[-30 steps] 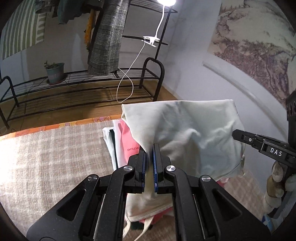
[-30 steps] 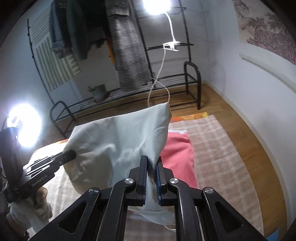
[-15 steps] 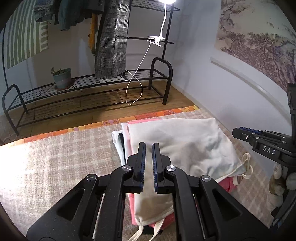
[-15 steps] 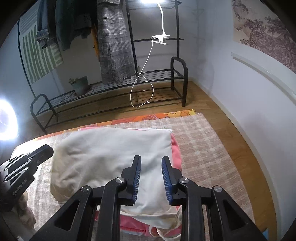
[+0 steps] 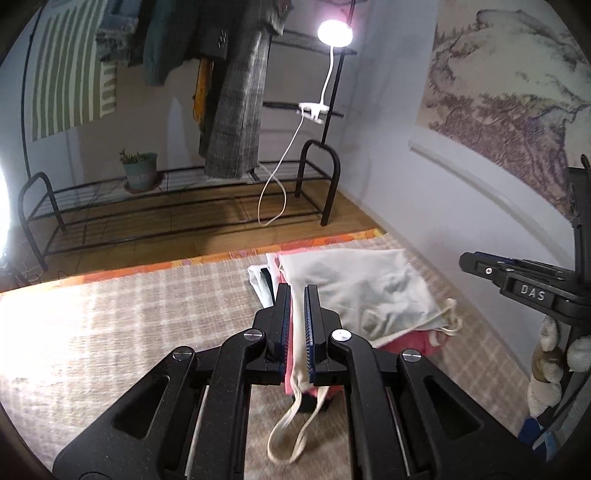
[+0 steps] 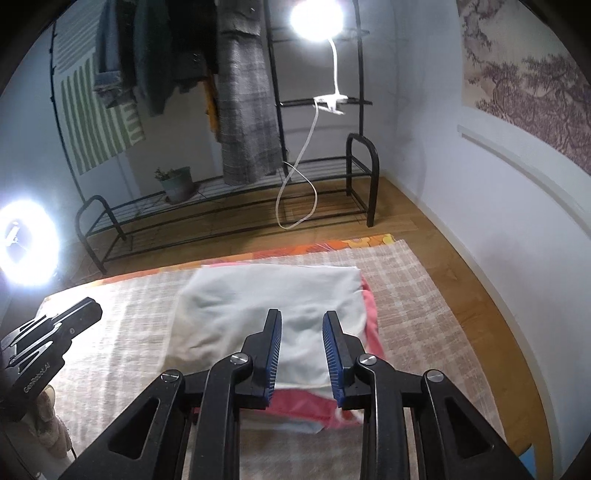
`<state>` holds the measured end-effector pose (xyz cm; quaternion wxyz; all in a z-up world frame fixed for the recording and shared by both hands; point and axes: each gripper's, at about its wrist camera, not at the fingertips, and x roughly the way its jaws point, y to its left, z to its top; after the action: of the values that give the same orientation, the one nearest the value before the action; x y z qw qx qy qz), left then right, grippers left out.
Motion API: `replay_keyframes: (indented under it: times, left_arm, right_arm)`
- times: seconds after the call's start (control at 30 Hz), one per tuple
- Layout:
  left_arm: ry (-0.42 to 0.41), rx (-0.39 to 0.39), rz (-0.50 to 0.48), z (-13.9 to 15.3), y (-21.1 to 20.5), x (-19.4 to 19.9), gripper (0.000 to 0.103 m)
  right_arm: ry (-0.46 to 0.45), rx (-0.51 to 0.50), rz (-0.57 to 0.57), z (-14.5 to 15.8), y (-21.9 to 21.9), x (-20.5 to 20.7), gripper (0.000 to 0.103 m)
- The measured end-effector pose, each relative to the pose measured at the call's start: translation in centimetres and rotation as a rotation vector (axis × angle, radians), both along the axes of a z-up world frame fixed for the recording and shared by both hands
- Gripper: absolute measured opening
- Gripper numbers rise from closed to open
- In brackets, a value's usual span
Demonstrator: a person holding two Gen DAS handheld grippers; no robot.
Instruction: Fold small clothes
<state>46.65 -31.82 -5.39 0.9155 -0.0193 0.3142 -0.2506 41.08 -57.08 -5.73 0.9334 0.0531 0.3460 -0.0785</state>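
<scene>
Wooden floor [image 6: 417, 229] and room: pale walls, a black rack [image 6: 229, 206] with clothes hanging on it, a plant pot [image 6: 179, 186] and a bright lamp [image 6: 314, 16].
Checked blanket [image 6: 424, 295]: flat and beige, with an orange strip along its far edge. It carries the clothes.
Pile: it sits near the far edge of the blanket. A pink cloth [image 6: 371, 314] peeks out on the right side.
Pale cloth [image 6: 277, 291]: a second ago both tools held it up in the air. Now it lies folded on top of the pile. I think this piece is done and the next one can start.
Right gripper [image 6: 303, 315]: it has let go. Its jaws stand apart, above the cloth, with nothing in them.
Left gripper [image 5: 297, 288]: its jaws are pressed almost together and hold nothing.
String [image 5: 291, 435]: a loop hangs off the pile's near side.
</scene>
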Motion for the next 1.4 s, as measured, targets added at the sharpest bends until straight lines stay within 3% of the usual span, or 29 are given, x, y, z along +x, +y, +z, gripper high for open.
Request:
replay_keyframes:
  times: [0.27, 0.47, 0.8, 1.03, 1.1, 1.17, 1.23, 1.27, 1.3, 1.37, 1.4]
  left_arm:
    - [-0.054, -0.032, 0.0, 4.8, 6.6, -7.1, 0.004]
    - [-0.068, -0.041, 0.016, 6.1, 11.7, -12.8, 0.004]
    - [-0.091, -0.007, -0.004, 4.4, 17.3, -21.9, 0.004]
    - [-0.07, -0.008, 0.006, 2.3, 19.0, -24.5, 0.006]
    - [-0.074, -0.002, 0.002, 2.0, 19.1, -24.8, 0.01]
    - [-0.098, 0.009, 0.004, 2.0, 19.1, -25.1, 0.034]
    - [-0.126, 0.011, 0.016, 1.9, 19.3, -25.5, 0.041]
    - [-0.131, 0.009, 0.017, 1.9, 19.4, -25.6, 0.042]
    - [-0.128, 0.008, 0.015, 1.7, 19.5, -25.7, 0.043]
    - [-0.121, 0.004, 0.014, 1.5, 19.6, -25.6, 0.056]
    - [-0.121, 0.002, 0.019, 1.4, 19.7, -25.6, 0.059]
  right_arm:
    - [-0.053, -0.017, 0.031, 4.4, 5.5, -5.4, 0.024]
    - [-0.079, -0.006, 0.041, 5.5, 10.0, -11.2, 0.024]
    - [-0.109, -0.014, 0.061, 3.8, 16.5, -19.6, 0.025]
    - [-0.145, -0.023, 0.062, 1.7, 19.3, -22.4, 0.025]
    - [-0.152, -0.021, 0.062, 1.3, 19.6, -22.6, 0.025]
    - [-0.152, -0.012, 0.062, 0.5, 19.8, -22.5, 0.027]
    - [-0.146, 0.013, 0.058, -0.2, 19.5, -22.4, 0.027]
    - [-0.143, 0.022, 0.056, -0.4, 19.4, -22.4, 0.032]
    - [-0.142, 0.029, 0.05, -0.6, 19.1, -22.2, 0.048]
    - [-0.158, 0.033, 0.028, -0.9, 18.8, -22.4, 0.066]
    - [-0.17, 0.037, 0.016, -1.0, 18.7, -22.5, 0.069]
